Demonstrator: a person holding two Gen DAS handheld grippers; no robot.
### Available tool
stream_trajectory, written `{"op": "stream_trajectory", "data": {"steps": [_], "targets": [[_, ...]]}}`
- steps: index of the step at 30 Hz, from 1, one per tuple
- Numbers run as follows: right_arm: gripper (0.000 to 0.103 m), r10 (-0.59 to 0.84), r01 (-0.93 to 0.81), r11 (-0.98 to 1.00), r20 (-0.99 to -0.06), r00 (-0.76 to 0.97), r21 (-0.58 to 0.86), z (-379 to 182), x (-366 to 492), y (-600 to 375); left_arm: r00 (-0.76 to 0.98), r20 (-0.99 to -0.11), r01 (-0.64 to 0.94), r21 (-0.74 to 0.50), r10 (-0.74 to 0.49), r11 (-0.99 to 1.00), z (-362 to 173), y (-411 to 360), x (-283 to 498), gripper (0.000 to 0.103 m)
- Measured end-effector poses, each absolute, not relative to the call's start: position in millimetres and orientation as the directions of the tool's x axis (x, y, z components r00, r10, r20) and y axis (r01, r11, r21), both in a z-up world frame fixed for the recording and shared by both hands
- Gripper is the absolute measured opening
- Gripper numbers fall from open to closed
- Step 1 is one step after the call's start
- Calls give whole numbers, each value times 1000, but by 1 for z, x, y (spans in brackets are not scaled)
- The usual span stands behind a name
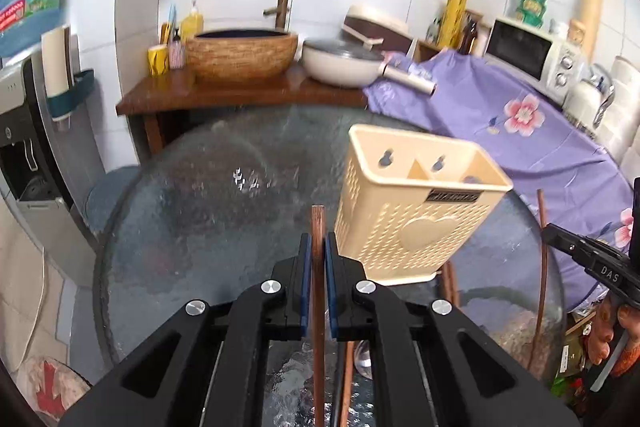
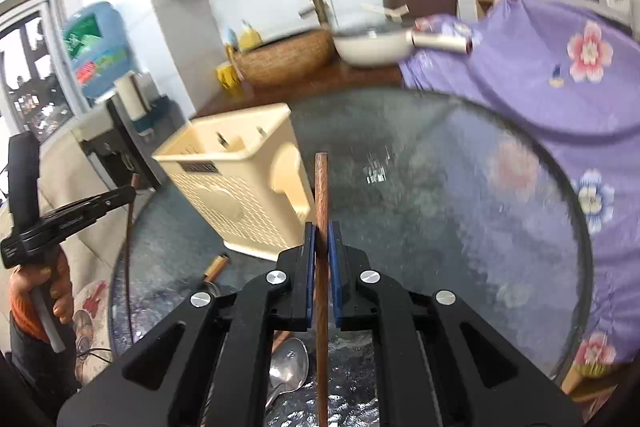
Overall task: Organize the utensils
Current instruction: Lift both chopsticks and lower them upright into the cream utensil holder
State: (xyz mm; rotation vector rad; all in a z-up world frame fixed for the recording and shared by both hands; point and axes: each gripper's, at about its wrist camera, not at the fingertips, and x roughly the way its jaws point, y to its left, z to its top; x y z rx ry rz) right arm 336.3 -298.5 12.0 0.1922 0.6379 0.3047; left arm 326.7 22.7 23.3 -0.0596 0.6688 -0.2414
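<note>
Above the glass table point(image 1: 192, 211) — both tongs point(image 1: 318, 247) point(image 2: 321, 235) clamp chopsticks point(image 1: 318, 227) point(image 2: 321, 187).

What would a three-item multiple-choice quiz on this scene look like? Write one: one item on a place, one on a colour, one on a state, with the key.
1. Where does the utensil holder stand?
A. on the glass table
B. on the wooden counter
C. on the purple cloth

2. What colour is the holder?
A. blue
B. cream
C. green

3. What does the left gripper do?
A. hangs open and empty
B. grips a spoon
C. grips a brown chopstick

Key: 1 A, its base sits on the round glass top. 2 B, its perforated walls are pale cream. 3 C, the blue pads are shut on the stick; the right gripper clamps a second chopstick, and the spoon lies on the table.
</note>
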Motion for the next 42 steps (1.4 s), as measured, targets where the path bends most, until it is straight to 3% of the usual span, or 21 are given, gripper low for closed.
{"op": "stream_trajectory", "data": {"steps": [5,32,42], "targets": [[7,374,-277,925,-483,792,262,37,313,-310,791,-556,219,-133,-256,967,38,23,309,7],[7,441,-389,897,-391,808,209,103,297,-300,856,-419,270,-136,-302,953,97,30,274,7],[7,490,-451,872,-342,802,193,154,319,-274,845,-348,367,-176,-407,913,167,28,287,7]]}}
